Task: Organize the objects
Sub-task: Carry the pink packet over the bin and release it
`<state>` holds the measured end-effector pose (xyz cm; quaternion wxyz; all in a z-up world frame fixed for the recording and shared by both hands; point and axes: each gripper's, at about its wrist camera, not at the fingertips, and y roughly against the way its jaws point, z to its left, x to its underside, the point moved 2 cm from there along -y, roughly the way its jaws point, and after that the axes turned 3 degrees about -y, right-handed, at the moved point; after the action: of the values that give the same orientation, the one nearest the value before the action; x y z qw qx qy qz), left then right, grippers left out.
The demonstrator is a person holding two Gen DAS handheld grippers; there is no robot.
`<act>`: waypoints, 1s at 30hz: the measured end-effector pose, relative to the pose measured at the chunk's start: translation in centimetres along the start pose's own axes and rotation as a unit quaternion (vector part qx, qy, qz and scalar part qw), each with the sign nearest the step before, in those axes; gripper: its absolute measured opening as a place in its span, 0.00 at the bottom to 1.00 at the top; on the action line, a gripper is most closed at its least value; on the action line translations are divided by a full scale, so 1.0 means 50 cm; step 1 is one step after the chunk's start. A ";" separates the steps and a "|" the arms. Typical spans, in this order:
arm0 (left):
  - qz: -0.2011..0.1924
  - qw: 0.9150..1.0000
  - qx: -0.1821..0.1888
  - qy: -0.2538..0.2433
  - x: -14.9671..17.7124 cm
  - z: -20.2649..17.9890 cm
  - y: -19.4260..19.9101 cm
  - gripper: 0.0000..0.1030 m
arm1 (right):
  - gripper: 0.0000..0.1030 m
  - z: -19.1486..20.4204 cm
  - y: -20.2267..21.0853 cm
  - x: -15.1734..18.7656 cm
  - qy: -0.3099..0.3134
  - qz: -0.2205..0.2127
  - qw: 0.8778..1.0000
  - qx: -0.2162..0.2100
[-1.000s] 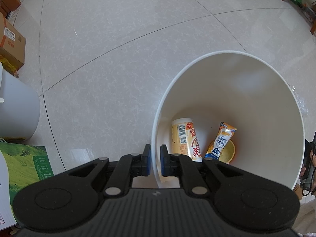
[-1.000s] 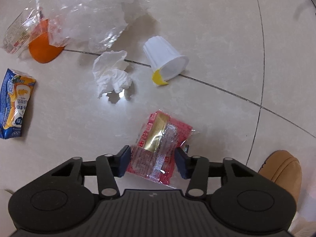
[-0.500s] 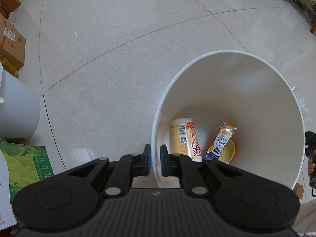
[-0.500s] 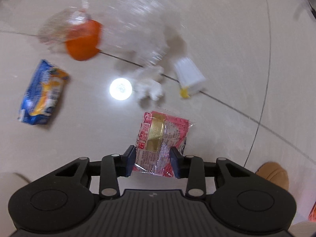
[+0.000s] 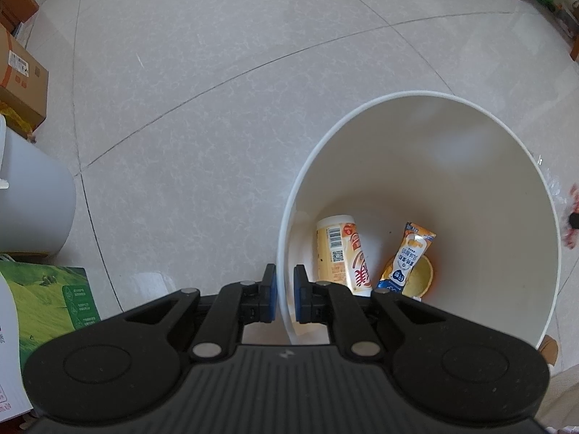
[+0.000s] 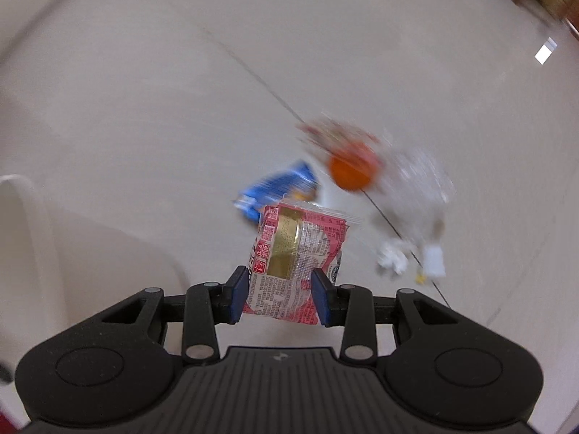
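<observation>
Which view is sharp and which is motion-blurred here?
Left wrist view: sharp, the white bin and floor lines crisp but fisheye-bent. Right wrist view: floor litter smeared, the orange peel streaked; only the red packet in the right gripper stays sharp.

1. Left wrist view: bright, even daylight, sharp throughout. The floor (image 5: 217, 108) shows a soft sheen with a pale reflection patch near the lower left.
2. The white bin (image 5: 506, 188) is lit inside; its inner wall grades from bright at the far side to a warmer shade at the bottom.
3. Strong fisheye bending: floor joints curve and the corners stretch.
4. Right wrist view: dimmer, greyer, heavy motion blur across the floor litter; the orange disc (image 6: 350, 173) and blue packet (image 6: 277, 190) smear diagonally.
5. The red wrapper (image 6: 296, 253) and the black gripper body stay crisp.
6. 1 small white glare square (image 6: 544, 52) sits at the upper right.
</observation>
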<state>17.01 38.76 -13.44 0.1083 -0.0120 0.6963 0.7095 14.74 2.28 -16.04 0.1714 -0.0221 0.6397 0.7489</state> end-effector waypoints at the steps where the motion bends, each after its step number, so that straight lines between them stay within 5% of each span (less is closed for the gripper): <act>1: 0.000 1.000 0.000 0.001 0.000 0.000 0.000 0.07 | 0.41 0.020 0.026 -0.003 0.015 -0.005 1.000 -0.014; 9: 0.000 1.000 -0.006 -0.003 0.000 -0.005 0.000 0.07 | 0.41 0.164 0.175 0.003 0.132 -0.037 0.987 -0.088; 19: 0.000 1.000 -0.005 -0.003 -0.001 -0.003 0.001 0.07 | 0.43 0.283 0.201 0.059 0.246 -0.029 0.958 -0.146; 24: 0.000 1.000 -0.004 -0.003 0.000 -0.003 0.001 0.07 | 0.85 0.318 0.217 0.083 0.277 -0.049 0.947 -0.158; 30: 0.001 1.000 -0.004 -0.001 -0.001 -0.003 0.002 0.07 | 0.97 0.313 0.214 0.095 0.303 -0.074 0.940 -0.141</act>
<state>17.01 38.63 -13.35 0.1087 -0.0110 0.6934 0.7123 10.13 17.16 -4.24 0.0194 -0.3193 0.5457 0.7745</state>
